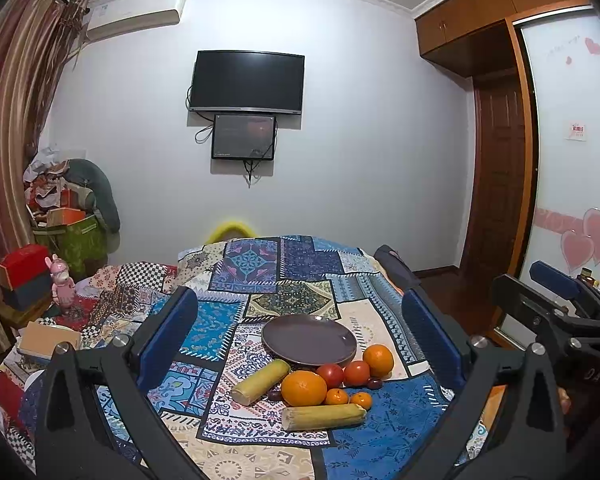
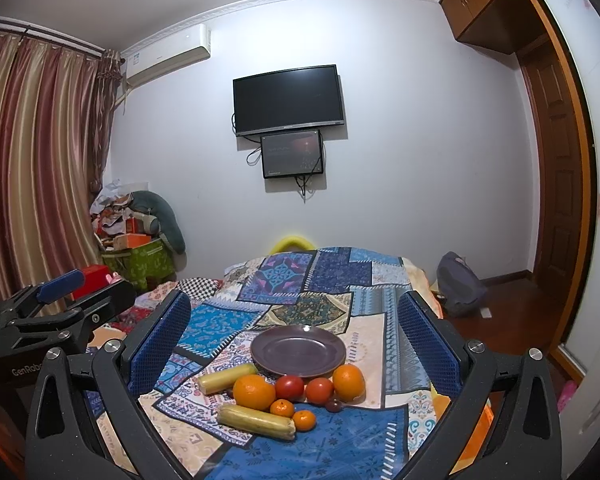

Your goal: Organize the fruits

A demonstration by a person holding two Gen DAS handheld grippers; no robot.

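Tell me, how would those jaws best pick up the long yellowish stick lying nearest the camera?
Probably around the middle of the near sugarcane piece, coming down from above with the jaws across its narrow width. It lies flat on the patchwork cloth, long axis running left to right, so the ends are too far apart to span. A small tangerine touches its right end; gripping mid-length stays clear of it.

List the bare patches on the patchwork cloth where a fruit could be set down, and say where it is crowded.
Free: the round purple plate holds nothing; cloth beyond the plate; blue patch in front of the nearer pale-yellow cane piece. Crowded: the strip just before the plate, where the large orange, red tomatoes and small mandarins sit packed together.
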